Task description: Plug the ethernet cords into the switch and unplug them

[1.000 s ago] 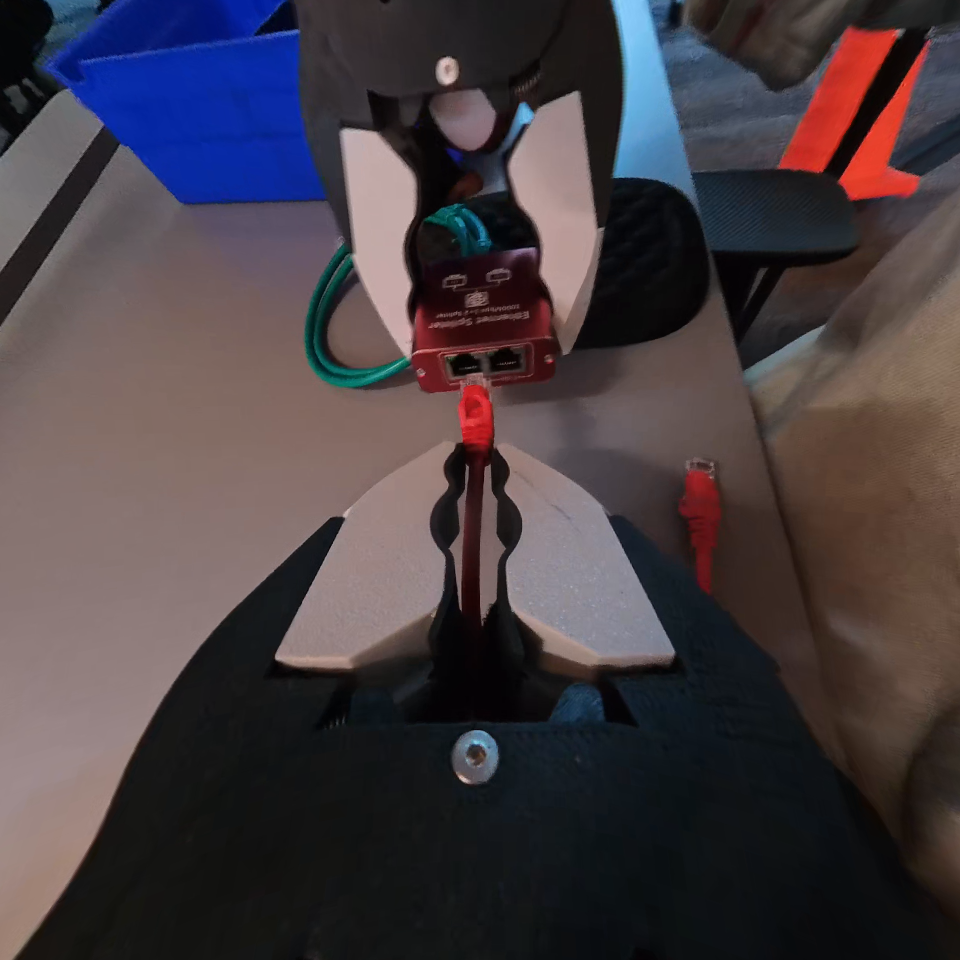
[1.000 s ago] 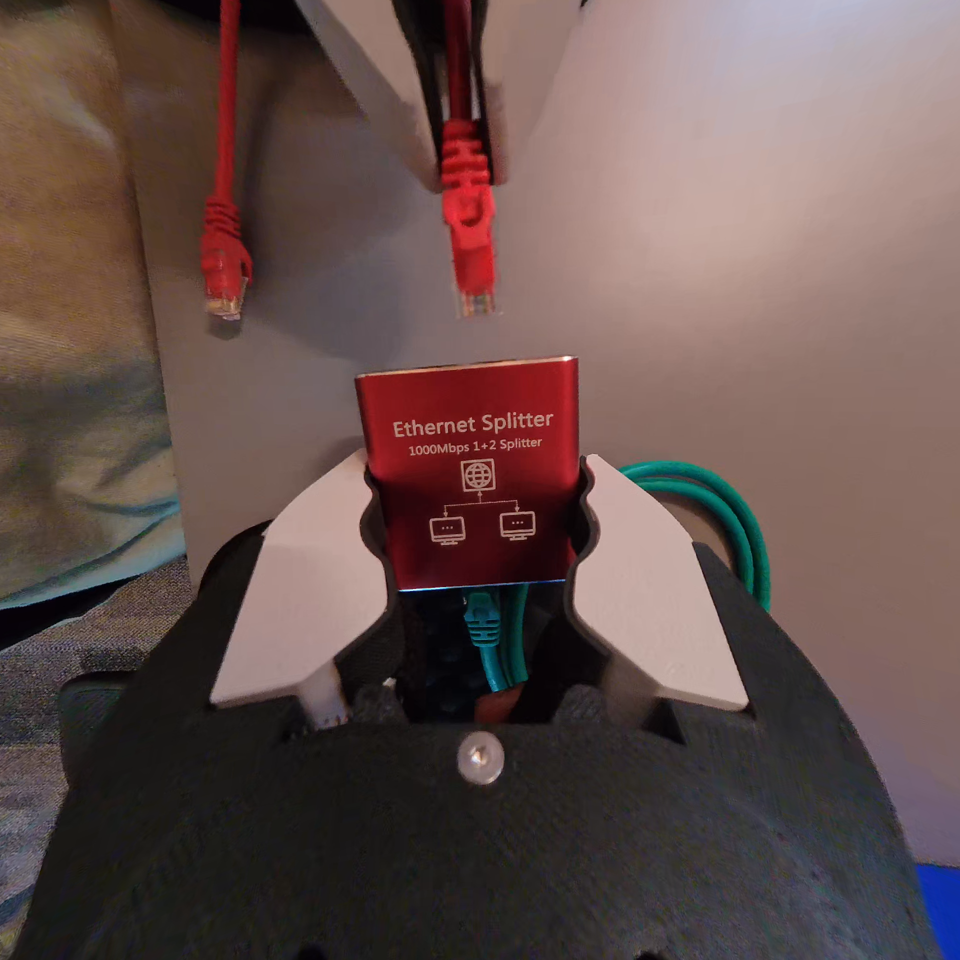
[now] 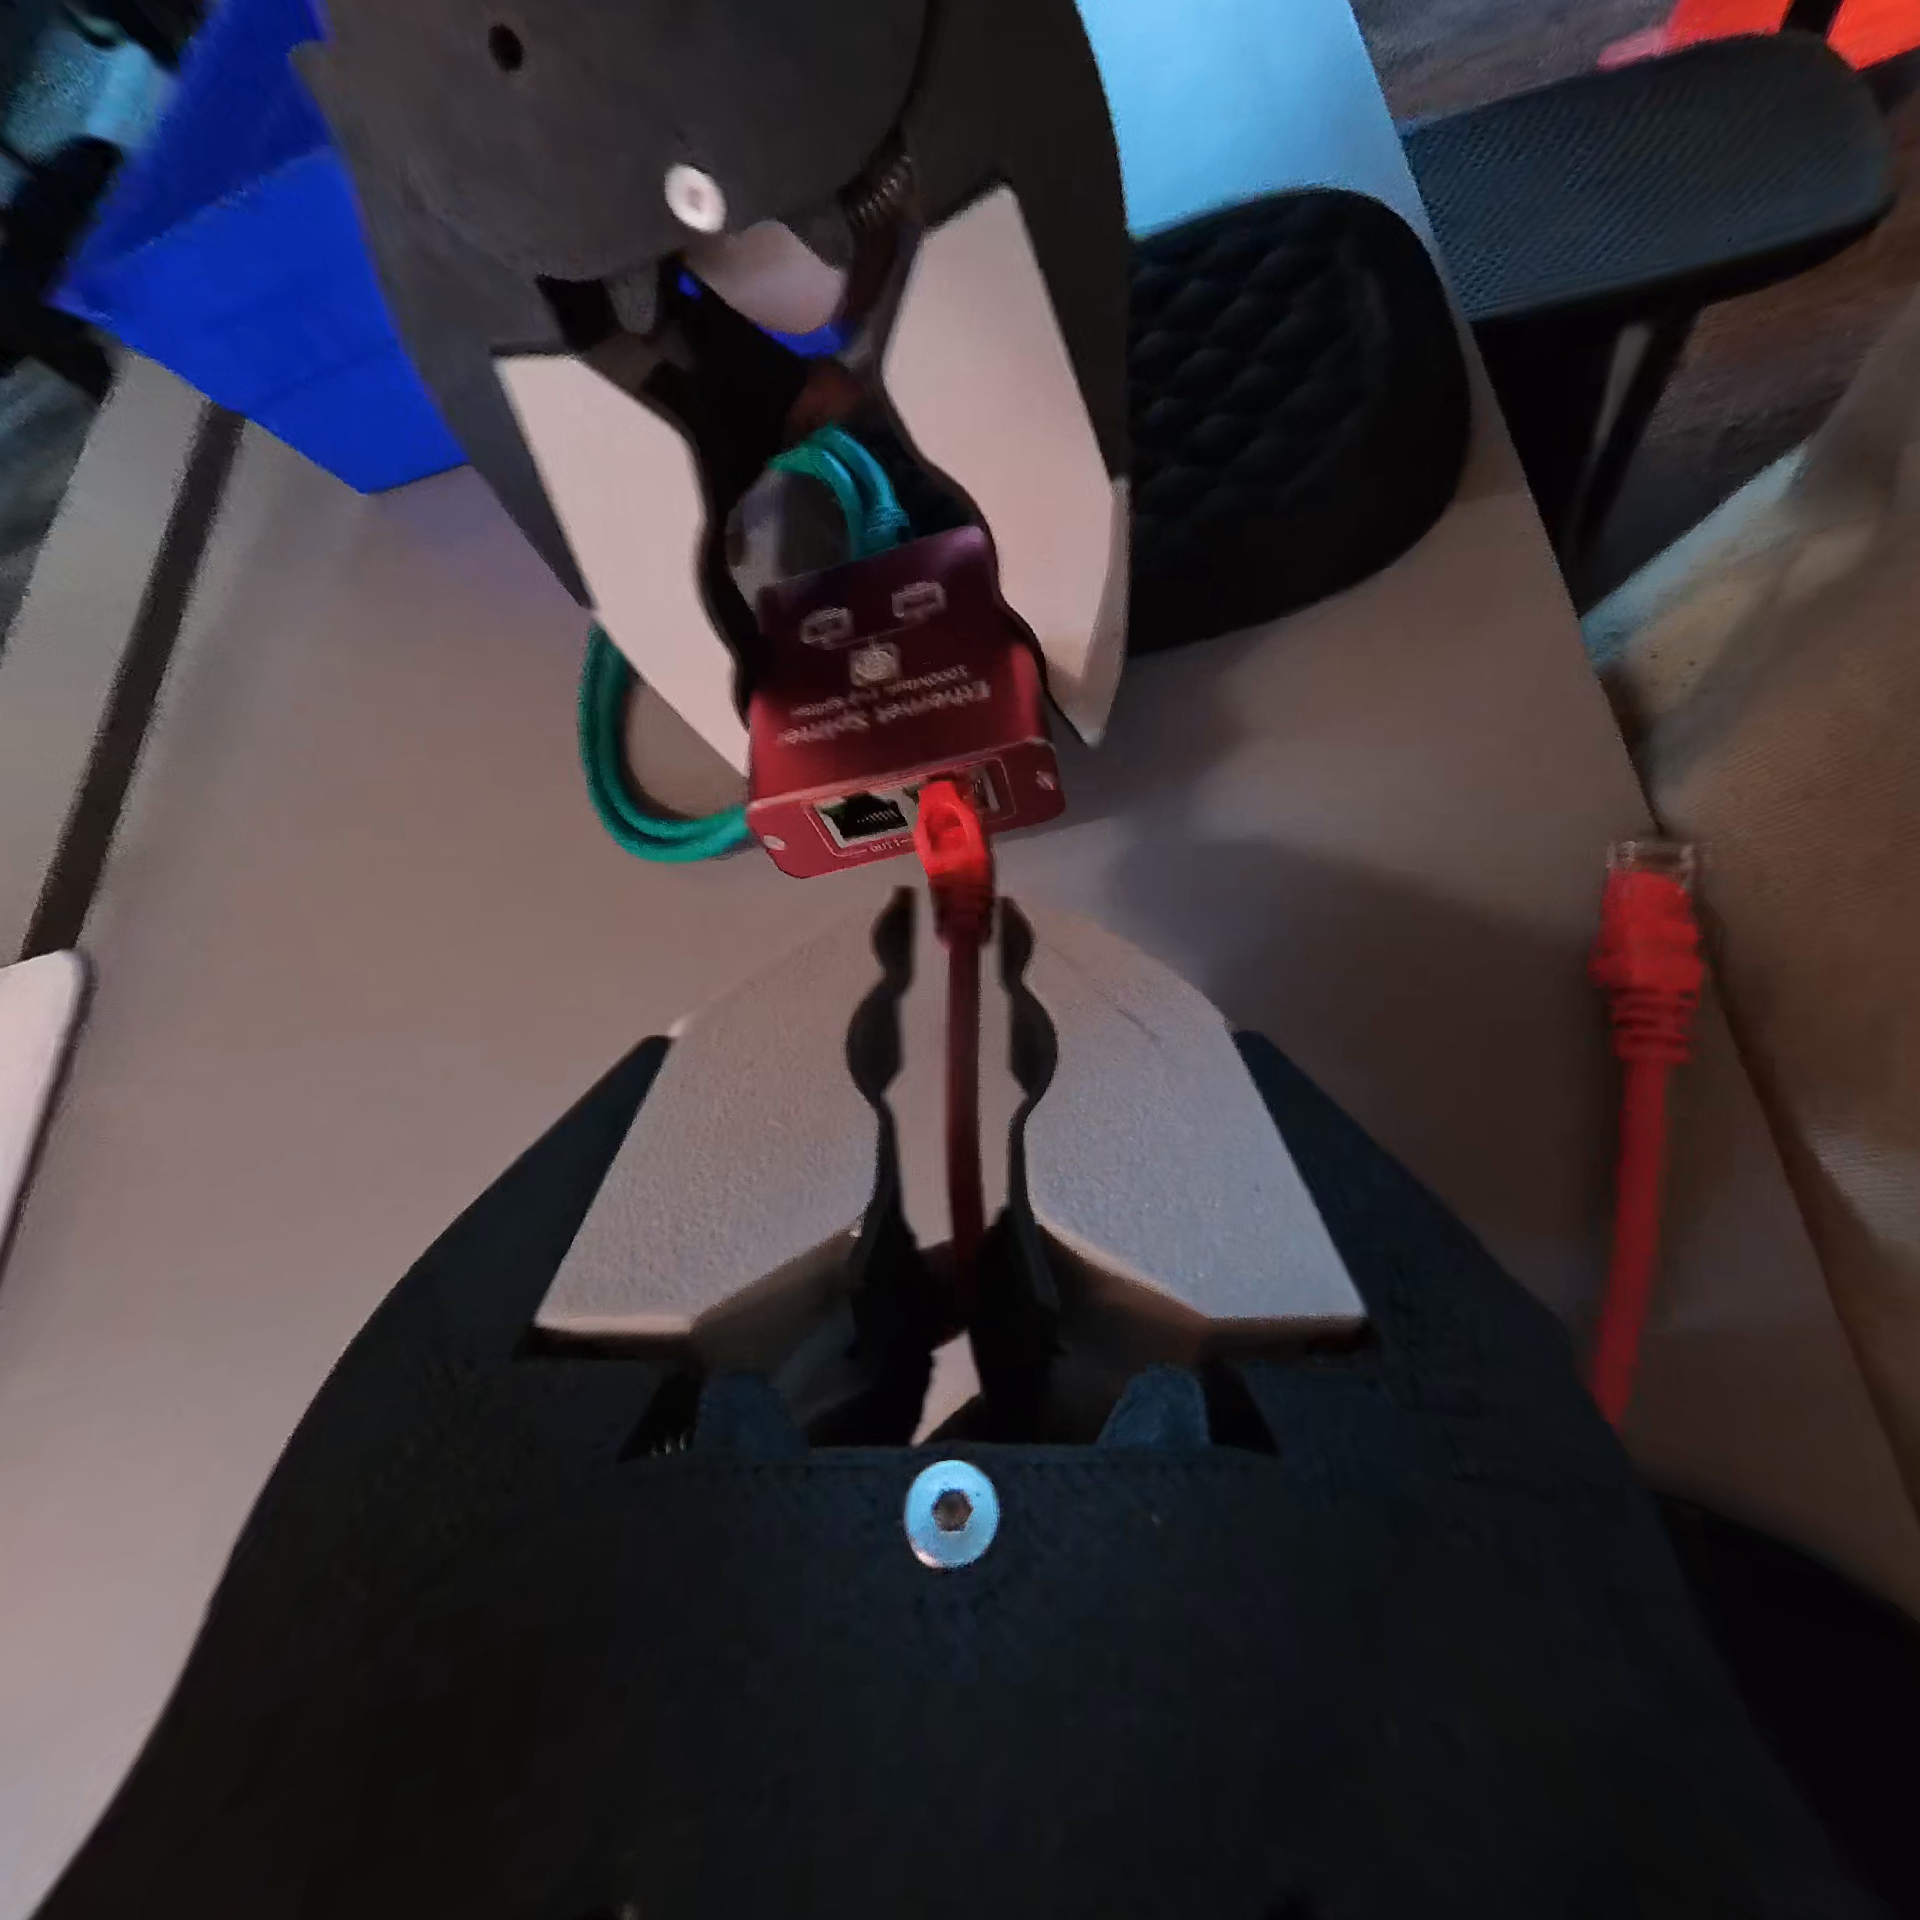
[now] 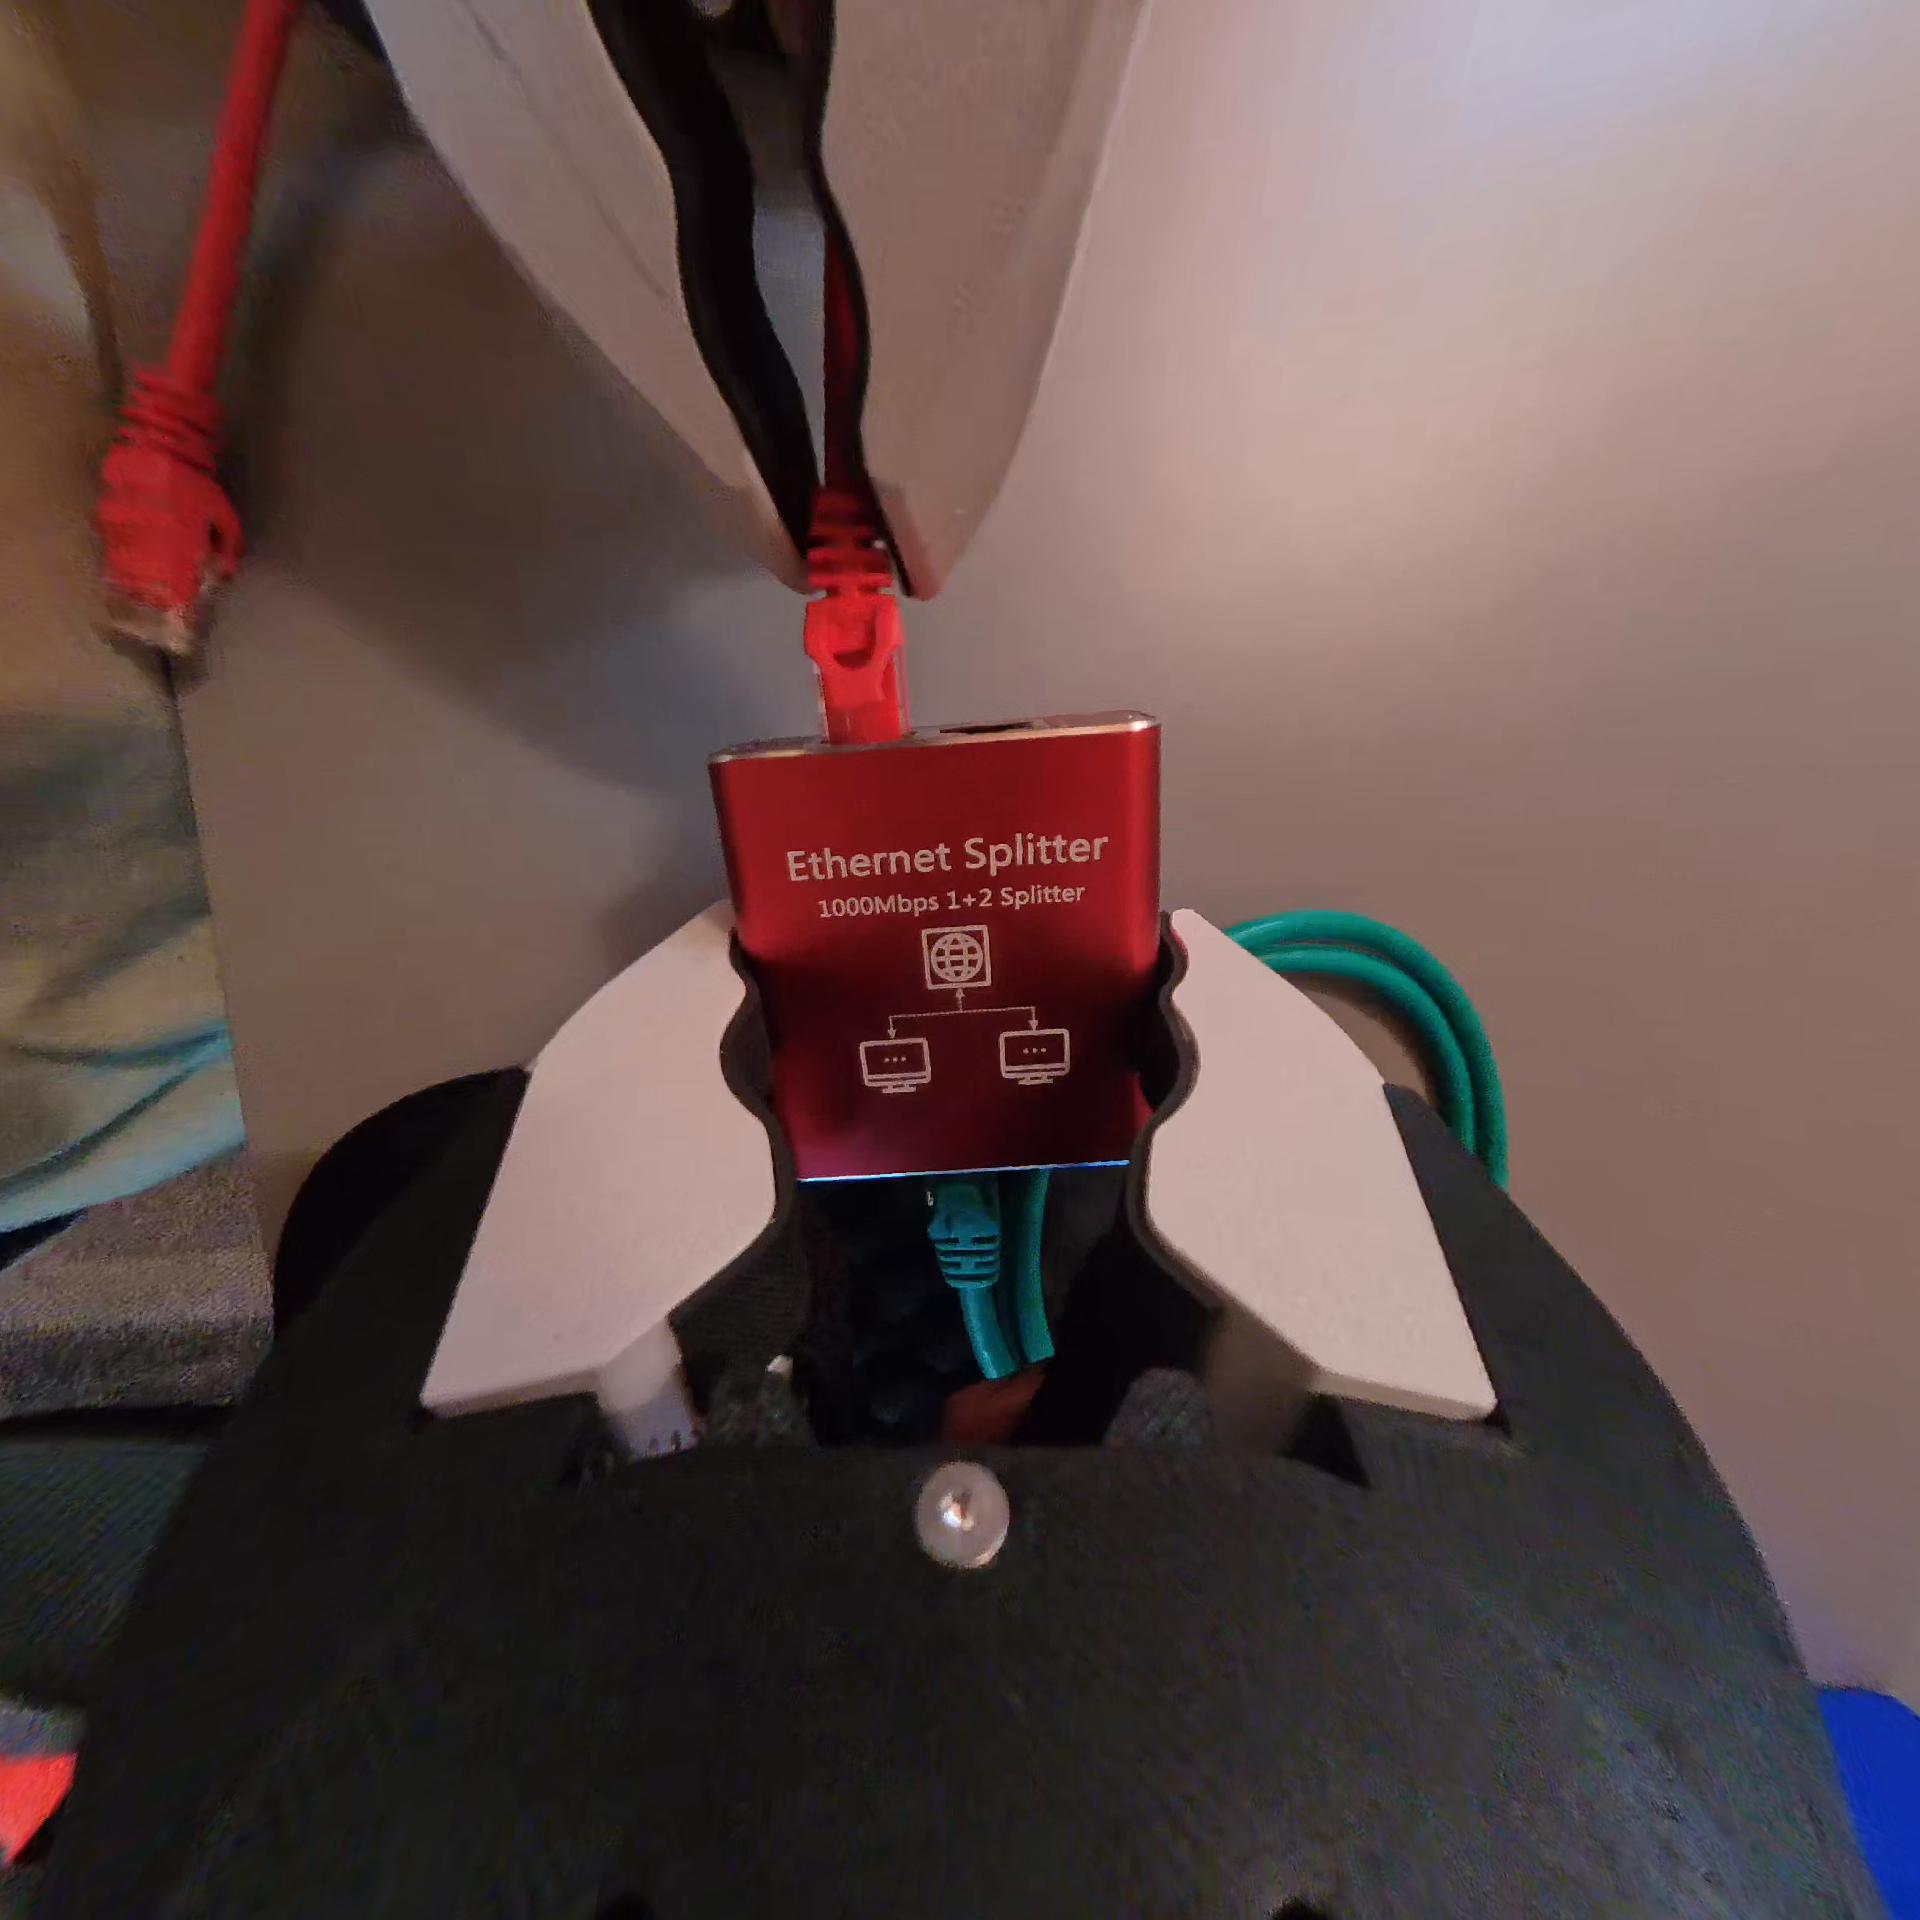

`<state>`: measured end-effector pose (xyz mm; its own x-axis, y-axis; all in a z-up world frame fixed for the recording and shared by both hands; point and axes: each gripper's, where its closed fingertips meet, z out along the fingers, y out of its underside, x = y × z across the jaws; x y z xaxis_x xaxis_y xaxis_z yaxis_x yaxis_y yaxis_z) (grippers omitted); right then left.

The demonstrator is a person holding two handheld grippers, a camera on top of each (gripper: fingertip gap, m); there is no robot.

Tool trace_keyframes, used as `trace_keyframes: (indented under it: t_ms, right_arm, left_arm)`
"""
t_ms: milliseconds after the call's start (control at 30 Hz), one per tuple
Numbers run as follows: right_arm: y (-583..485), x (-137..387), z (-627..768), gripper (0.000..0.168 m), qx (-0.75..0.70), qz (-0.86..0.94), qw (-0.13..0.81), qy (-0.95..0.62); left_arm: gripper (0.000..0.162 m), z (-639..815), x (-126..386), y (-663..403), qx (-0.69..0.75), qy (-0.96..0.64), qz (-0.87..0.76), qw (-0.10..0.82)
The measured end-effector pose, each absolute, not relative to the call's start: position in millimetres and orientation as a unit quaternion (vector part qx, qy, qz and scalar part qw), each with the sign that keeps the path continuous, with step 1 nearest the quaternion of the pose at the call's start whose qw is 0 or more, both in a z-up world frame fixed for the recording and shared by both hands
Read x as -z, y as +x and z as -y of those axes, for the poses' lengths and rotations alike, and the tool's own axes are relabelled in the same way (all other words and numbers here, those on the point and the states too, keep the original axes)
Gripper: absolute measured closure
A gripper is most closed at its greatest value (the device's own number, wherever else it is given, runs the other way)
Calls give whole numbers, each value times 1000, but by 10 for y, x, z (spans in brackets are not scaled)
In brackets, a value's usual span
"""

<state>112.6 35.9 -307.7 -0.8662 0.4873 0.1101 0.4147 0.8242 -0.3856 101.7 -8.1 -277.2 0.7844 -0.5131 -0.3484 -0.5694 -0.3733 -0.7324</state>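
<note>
Grey bench (image 3: 312,935) | our right gripper (image 4: 961,1039) clamps red switch (image 4: 935,935) at 12 o'clock | left gripper (image 3: 951,935) pinches red cord (image 3: 961,1091), plug entering port | second cord (image 3: 1647,1039) at 3 o'clock unplugged; unplugging remains.

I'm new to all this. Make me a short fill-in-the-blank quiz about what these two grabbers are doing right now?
1. The right gripper clamps a small ____ box.
2. The left gripper grips a ____ cable behind its plug.
3. The cable plugged into the box's rear is ____.
4. A second red plug lies ____ on the table.

Missing words: red; red; green; loose
</note>
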Motion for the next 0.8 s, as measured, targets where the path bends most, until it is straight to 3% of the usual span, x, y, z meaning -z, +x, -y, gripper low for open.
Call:
trace_keyframes:
  t_ms: [100, 200, 300, 433, 567, 667, 800]
  right_arm:
    - [977, 2973, -294, 96, -213, 938, 116, -247]
    - [878, 3044, -315, 96, -207, 939, 116, -250]
    - [829, 3146, -317, 96, -206, 939, 95, -259]
    - [807, 3234, -322, 96, -199, 939, 68, -271]
    - [797, 3274, -311, 95, -194, 940, 59, -275]
    - [780, 3288, -299, 94, -202, 937, 69, -278]
    - [801, 3259, -271, 76, -224, 930, 78, -281]
  left_arm:
    - [110, 122, 2410, 756, -63, -812, -265, 516]
    - [95, 393, 1965, 372, -129, -777, -184, 588]
    - [95, 858, 1548, 78, -194, -726, -115, 650]
    - [103, 1585, 1398, -286, -223, -741, -9, 634]
    - [105, 2201, 1579, -720, -237, -794, 86, 553]
    - [103, 2401, 1779, -844, -229, -832, 67, 501]
    - [104, 2517, 2098, -1077, -204, -876, 85, 429]
